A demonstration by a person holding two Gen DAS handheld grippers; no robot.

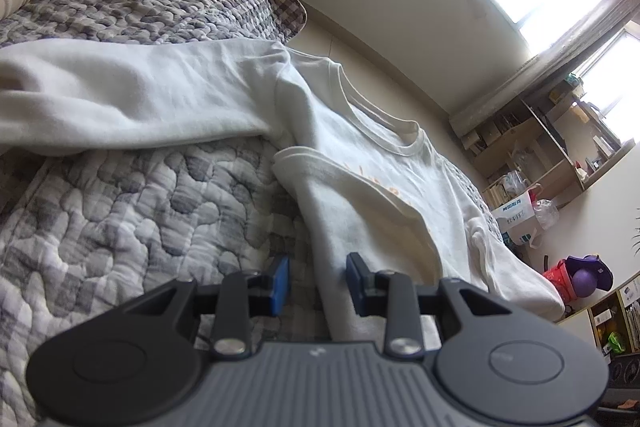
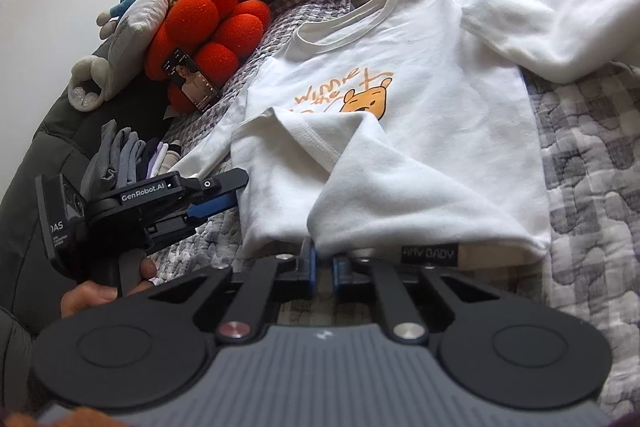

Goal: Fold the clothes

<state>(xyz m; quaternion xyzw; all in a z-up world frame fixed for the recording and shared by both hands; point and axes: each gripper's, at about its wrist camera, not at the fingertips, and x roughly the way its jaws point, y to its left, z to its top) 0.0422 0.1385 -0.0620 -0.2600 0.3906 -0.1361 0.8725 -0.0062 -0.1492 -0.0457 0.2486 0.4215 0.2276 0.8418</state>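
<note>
White shirt [image 2: 420, 131] on grey quilt [image 2: 580, 155]

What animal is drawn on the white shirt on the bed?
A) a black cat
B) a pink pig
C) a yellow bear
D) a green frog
C: the white shirt lying on the quilt has a yellow-orange bear face printed on its chest beside orange handwriting.

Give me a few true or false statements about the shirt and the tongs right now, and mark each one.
1. The white T-shirt lies front up on the quilt. True.
2. Both sleeves are folded in. False: one sleeve is folded across the chest, the other sleeve is spread out.
3. The left tongs are open. True.
4. The right tongs are far from the shirt. False: they are at its hem.
5. The orange cushion sits on the shirt. False: beside it.
</note>
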